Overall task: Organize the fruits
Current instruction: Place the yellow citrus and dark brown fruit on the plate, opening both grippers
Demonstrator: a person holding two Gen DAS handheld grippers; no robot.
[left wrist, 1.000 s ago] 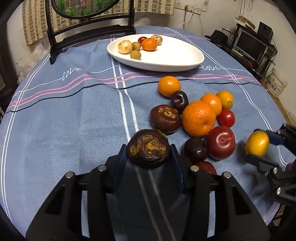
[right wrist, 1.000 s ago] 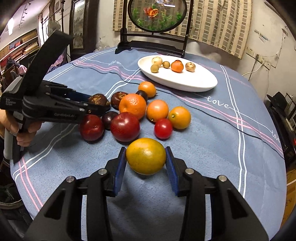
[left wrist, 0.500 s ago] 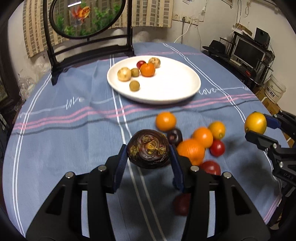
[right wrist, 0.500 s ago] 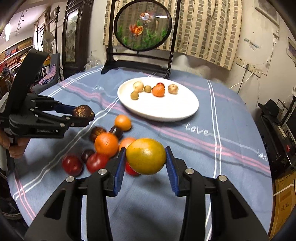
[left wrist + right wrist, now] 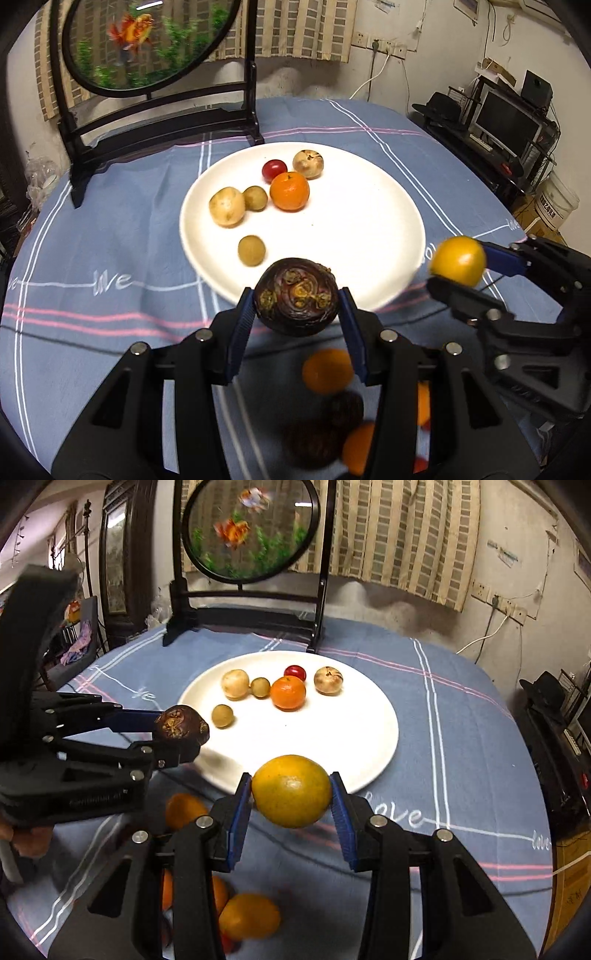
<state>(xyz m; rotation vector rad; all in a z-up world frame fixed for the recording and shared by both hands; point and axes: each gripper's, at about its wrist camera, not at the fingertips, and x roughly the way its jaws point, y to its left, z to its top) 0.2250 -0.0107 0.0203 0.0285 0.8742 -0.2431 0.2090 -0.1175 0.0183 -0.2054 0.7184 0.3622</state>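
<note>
Both tongs are closed on fruit and held above the near edge of a white plate (image 5: pixel 369 236). Left tongs (image 5: pixel 297 312) grip a dark purple-brown round fruit (image 5: pixel 296 297) with a spiral-patterned top, pinched between two blue pads; in the right wrist view the same fruit (image 5: pixel 181 725) hangs over the plate's left rim. Right tongs (image 5: pixel 291 794) grip a yellow-orange citrus fruit (image 5: pixel 291 791) between their blue pads; in the left wrist view this fruit (image 5: pixel 458 261) sits just past the plate's right edge, held clear of the cloth.

On the plate lie six small fruits toward its far side: a pale yellow round fruit (image 5: pixel 226 206), a small olive-green one (image 5: pixel 255 198) touching it, a bright orange mandarin (image 5: pixel 289 191), a red cherry tomato (image 5: pixel 274 168) just behind the mandarin, a tan speckled fruit (image 5: pixel 308 164) beside the tomato, and another small olive-green fruit (image 5: pixel 251 250) apart from the rest, nearer the tongs.

A blue tablecloth (image 5: pixel 110 258) with white and pink stripes and the word "love" covers the round tabletop. Below and behind the tongs, blurred, more fruits remain on the cloth: an orange one (image 5: pixel 327 370), dark ones (image 5: pixel 345 408) and further orange pieces. A round fish picture in a black stand (image 5: pixel 251 531) sits at the tabletop's far side. Part of a person's hand (image 5: pixel 26 838) shows under the left tool.
</note>
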